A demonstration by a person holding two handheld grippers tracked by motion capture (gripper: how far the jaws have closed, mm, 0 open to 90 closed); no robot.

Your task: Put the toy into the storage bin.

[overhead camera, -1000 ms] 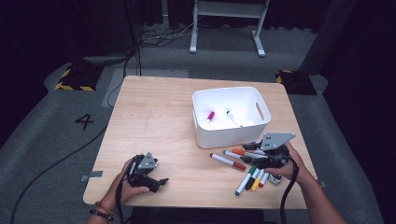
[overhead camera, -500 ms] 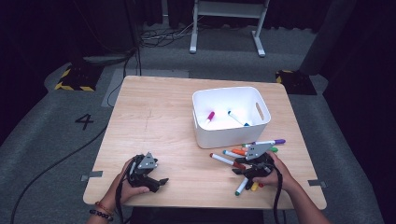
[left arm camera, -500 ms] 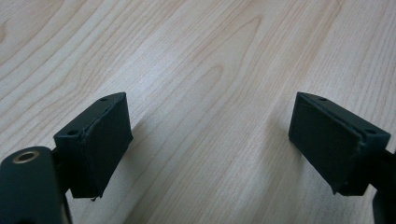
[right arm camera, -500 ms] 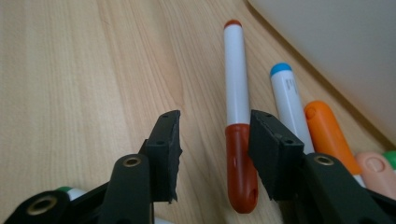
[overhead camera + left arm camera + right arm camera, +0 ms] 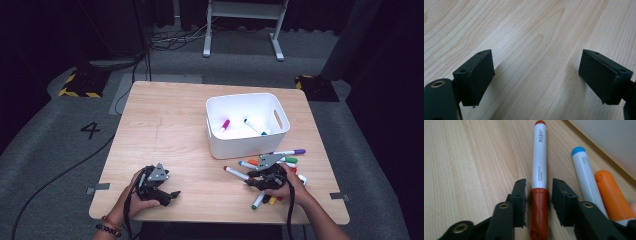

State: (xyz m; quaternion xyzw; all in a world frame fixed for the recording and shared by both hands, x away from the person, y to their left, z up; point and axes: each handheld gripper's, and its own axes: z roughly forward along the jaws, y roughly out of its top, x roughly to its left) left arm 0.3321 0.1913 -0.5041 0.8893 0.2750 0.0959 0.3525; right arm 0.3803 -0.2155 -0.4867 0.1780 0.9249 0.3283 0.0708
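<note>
A red-capped white marker [image 5: 539,157] lies flat on the wooden table [image 5: 170,125], also seen in the high view as the red marker [image 5: 235,173]. My right gripper [image 5: 539,188] straddles its red cap end, jaws narrowed with a thin gap on each side; in the high view the right gripper [image 5: 254,182] sits low at the left of a marker pile. Beside it lie a blue-tipped marker [image 5: 586,172] and an orange one [image 5: 610,192]. My left gripper [image 5: 170,194] rests at the front left, and in its own view the left gripper [image 5: 536,72] is wide open over bare wood.
A white bin [image 5: 245,97] stands just behind the pile, holding a pink marker [image 5: 225,125] and a blue marker [image 5: 252,125]. A purple marker [image 5: 291,152] and a green marker [image 5: 289,160] lie at the pile's far side. The bin wall [image 5: 609,140] is close on the right.
My right gripper came back from the bin and dropped low onto the marker pile, shifting left to straddle the red marker. The left gripper has stayed put.
</note>
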